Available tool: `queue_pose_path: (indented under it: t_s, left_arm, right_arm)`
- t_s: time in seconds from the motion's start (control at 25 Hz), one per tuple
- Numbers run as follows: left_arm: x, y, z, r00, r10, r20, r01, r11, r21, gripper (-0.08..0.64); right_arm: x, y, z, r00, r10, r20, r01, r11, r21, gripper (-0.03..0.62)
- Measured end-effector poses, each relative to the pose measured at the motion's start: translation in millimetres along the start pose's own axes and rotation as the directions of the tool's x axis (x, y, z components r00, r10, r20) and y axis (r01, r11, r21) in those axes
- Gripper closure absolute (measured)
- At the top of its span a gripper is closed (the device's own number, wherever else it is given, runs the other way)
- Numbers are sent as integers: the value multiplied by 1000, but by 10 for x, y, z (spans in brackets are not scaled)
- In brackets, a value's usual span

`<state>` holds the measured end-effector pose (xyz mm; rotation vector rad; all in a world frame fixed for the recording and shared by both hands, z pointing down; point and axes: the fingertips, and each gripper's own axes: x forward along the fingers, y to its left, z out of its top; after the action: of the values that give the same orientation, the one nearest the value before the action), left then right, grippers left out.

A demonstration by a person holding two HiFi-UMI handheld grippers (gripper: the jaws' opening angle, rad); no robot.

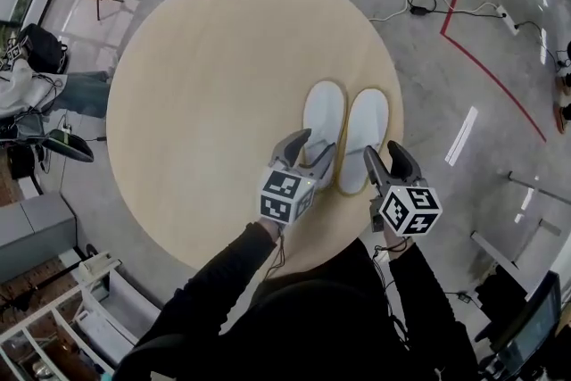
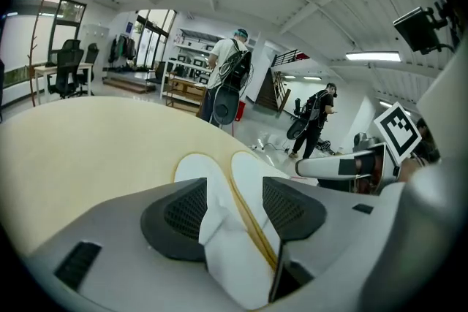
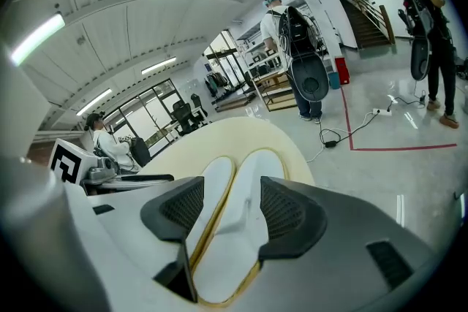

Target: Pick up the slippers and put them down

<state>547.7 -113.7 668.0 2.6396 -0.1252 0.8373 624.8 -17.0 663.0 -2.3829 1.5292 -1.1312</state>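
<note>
Two white slippers with tan edging lie side by side on the round beige table (image 1: pixel 205 76), near its right front edge. My left gripper (image 1: pixel 311 153) is open, and its jaws straddle the heel end of the left slipper (image 1: pixel 323 113). My right gripper (image 1: pixel 387 159) is open too, at the heel end of the right slipper (image 1: pixel 366 128). In the left gripper view the left slipper (image 2: pixel 213 190) runs between the jaws of the left gripper (image 2: pixel 238 207). In the right gripper view the right slipper (image 3: pixel 250 175) lies between the jaws of the right gripper (image 3: pixel 228 210), beside the left slipper (image 3: pixel 210 183).
The table edge runs just behind both grippers. On the concrete floor lie cables and a power strip (image 1: pixel 504 16) and a red tape line (image 1: pixel 486 67). A white shelf unit (image 1: pixel 62 326) stands at the lower left. Several people (image 2: pixel 228 80) stand in the background.
</note>
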Motion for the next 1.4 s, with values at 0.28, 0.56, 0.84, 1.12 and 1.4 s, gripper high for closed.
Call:
queue_pose_path:
  t_s: [0.28,0.56,0.84,1.12,1.4]
  left_arm:
    - [-291,-188,-472,998,-28,-49,27,1000,-14,352]
    - [673,127,-346,994,-26,-102,22,999,-40,416]
    - [747,153,-439,989,-8,-145,1,999,-47,485]
    - [726,127,-376,992,-9,-125,3,999,-48,520]
    - [619,78,-248,995,5,-102,-10,999,-42,522]
  right_arm:
    - [-343,211,-477,999,-30,-37,30,999,16,347]
    - [459,-444,-273,995,-24,-93,26,999,22,363]
    - [504,-505,-287,994,-25,-109,27,1000,14,498]
    - [482,-474,-223,995,-10,-99,11,1000,11,557]
    - [413,-357,-77,997,14,-74,-14,1000,1,558]
